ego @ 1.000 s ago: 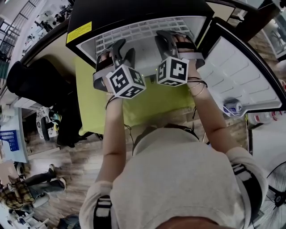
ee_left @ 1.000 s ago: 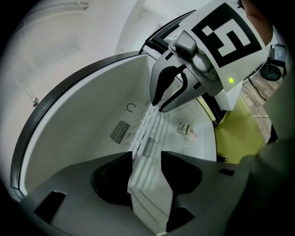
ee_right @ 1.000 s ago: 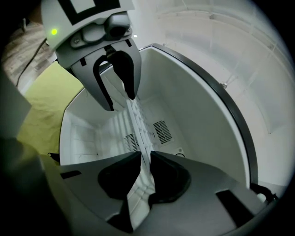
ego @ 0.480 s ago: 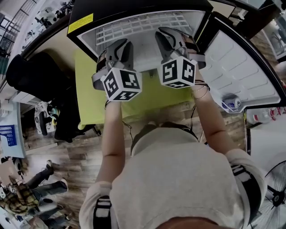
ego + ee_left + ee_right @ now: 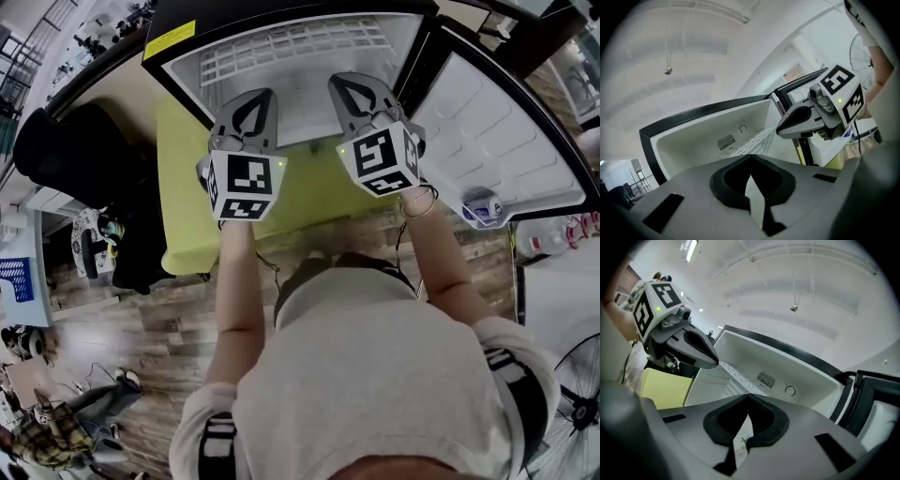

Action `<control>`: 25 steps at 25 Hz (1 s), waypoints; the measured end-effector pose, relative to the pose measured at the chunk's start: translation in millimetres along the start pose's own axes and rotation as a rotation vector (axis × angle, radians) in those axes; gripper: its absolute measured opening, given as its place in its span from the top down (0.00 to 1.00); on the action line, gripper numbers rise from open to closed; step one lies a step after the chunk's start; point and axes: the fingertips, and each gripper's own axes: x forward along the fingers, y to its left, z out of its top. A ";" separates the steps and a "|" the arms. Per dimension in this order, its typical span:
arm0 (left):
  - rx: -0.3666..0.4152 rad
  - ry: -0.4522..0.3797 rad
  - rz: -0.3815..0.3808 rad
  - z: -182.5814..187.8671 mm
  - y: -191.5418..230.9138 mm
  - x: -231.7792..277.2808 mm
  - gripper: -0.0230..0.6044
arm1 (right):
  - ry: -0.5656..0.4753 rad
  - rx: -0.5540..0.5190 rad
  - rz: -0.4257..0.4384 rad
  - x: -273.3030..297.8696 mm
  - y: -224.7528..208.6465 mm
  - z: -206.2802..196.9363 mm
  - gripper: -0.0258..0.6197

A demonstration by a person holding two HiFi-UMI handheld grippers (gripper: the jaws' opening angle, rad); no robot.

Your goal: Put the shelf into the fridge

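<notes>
White wire shelf (image 5: 291, 52) lies inside the fridge (image 5: 234, 17), towards its back. Just outside its opening, the left gripper (image 5: 253, 98) and right gripper (image 5: 354, 84) have just closed, jaws together and empty.

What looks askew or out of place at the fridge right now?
Nothing stands out. The shelf lies inside the fridge, no tilt visible; the door stands open; left gripper and right gripper sit in front, jaws just closed, empty.

A yellow-green table (image 5: 187, 197) stands on wood-plank floor (image 5: 141, 328).
</notes>
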 end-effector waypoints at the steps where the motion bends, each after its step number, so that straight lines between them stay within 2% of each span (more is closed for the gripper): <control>1: -0.026 -0.011 -0.009 1.4 -0.8 -2.0 0.94 | -0.007 0.031 0.007 -2.6 2.1 -0.3 0.94; 6: -0.214 -0.050 -0.080 3.5 -10.1 -10.2 0.94 | -0.065 0.216 0.047 -14.6 10.7 -2.0 0.94; 10: -0.334 -0.074 -0.100 -1.2 -15.5 -16.0 0.94 | -0.119 0.354 0.046 -22.8 11.7 -6.4 0.94; 20: -0.469 -0.098 -0.138 -16.2 -35.5 -19.8 0.94 | -0.125 0.588 0.130 -28.8 40.5 -24.1 0.94; 25: -0.518 -0.090 -0.156 -27.4 -47.8 -20.7 0.94 | -0.097 0.612 0.164 -32.0 58.9 -37.0 0.94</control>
